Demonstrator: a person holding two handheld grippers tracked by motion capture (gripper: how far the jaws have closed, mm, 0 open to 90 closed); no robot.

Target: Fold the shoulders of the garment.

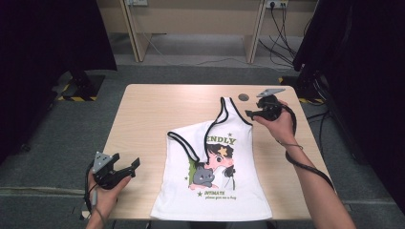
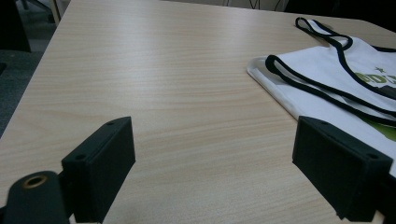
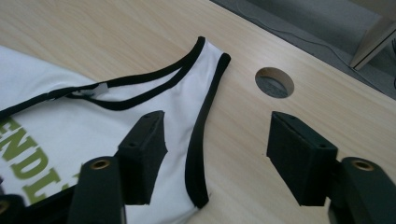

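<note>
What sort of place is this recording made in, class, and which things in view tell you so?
Probably a lab or office workroom set up for recording: a plain wooden table with a cable hole, wall sockets with trailing cables, grey carpet, and dark curtains at both sides.

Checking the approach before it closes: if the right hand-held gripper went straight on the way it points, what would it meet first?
Probably the shoulder strap of the white tank top, lying just ahead between the open jaws of the right hand-held gripper; depth is unclear.
</note>
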